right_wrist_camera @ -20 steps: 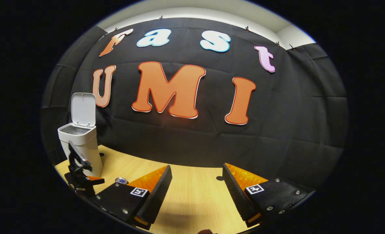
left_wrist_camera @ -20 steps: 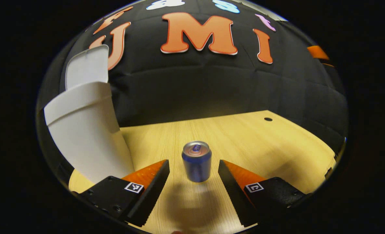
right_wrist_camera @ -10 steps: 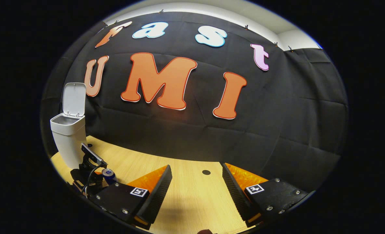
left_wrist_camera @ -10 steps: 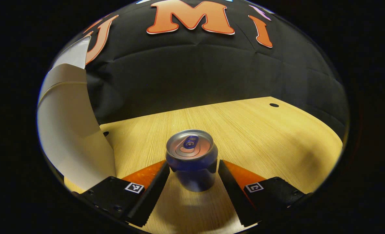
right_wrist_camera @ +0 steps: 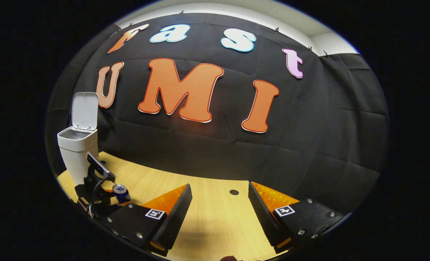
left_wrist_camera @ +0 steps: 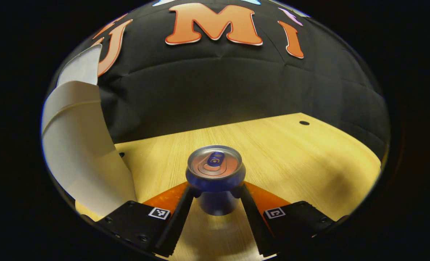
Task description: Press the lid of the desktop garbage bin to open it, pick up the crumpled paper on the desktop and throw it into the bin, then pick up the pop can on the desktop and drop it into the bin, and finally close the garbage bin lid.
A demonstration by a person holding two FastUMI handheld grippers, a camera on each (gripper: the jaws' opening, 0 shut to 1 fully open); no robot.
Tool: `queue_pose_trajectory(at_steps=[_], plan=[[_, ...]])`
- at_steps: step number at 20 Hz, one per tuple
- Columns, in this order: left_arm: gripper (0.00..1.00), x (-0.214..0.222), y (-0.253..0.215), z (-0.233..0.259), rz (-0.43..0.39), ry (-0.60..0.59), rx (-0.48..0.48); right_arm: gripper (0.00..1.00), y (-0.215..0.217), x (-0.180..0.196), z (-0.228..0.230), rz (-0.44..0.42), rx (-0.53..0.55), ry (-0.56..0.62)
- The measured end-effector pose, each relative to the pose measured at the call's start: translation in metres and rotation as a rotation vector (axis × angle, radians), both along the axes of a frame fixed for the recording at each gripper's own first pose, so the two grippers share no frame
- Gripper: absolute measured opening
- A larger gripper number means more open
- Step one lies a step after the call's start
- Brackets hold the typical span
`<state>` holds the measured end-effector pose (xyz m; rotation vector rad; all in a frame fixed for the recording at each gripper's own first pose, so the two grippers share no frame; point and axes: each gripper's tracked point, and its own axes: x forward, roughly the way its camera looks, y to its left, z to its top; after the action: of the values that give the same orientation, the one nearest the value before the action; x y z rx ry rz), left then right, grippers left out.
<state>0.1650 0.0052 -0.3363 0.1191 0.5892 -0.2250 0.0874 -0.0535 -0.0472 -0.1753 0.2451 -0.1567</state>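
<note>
Wood-grain surface [left_wrist_camera: 291,152], pale, smooth, with a small round hole near its far edge. White plastic garbage bin [right_wrist_camera: 75,152] stands at its left end, tall boxy shape, lid [right_wrist_camera: 84,110] flipped up on the rear hinge, mouth open. In the left gripper view the bin wall [left_wrist_camera: 81,152] looms close on the left, matte and smooth.

Pop can [left_wrist_camera: 215,179] stands upright on the surface, long axis vertical, blue body, bare metal top with a pull tab; thin aluminium, likely dents if squeezed hard. It sits dead ahead between the fingers of the left hand-held gripper [left_wrist_camera: 215,197], whose fingers are closed in against both sides of the can body below the rim, pinching it. Bin lies just left of that gripper, so the coming move looks like lift, then carry left and up over the open mouth. No crumpled paper visible on the surface.

Right hand-held gripper [right_wrist_camera: 219,208] hovers well to the right, fingers spread wide, holding nothing; ridged inner faces. Left one is clearly nearer can and bin.
</note>
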Motion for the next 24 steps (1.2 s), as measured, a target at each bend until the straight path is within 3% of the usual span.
queue_pose_trajectory(at_steps=[3,5,13,24], plan=[[0.75,-0.007,0.012,0.050,0.025,-0.056,-0.025,0.94,0.006,0.002,0.000,0.021,0.018,-0.011],[0.80,-0.013,0.022,0.086,0.057,-0.115,-0.043,0.94,0.011,0.004,-0.001,0.037,0.035,-0.019],[0.78,-0.043,0.078,0.198,0.201,-0.247,-0.040,0.94,0.024,0.012,-0.002,0.095,0.095,-0.053],[0.78,-0.070,0.159,0.275,0.369,-0.293,0.012,0.94,0.031,0.008,-0.003,0.135,0.103,-0.065]])
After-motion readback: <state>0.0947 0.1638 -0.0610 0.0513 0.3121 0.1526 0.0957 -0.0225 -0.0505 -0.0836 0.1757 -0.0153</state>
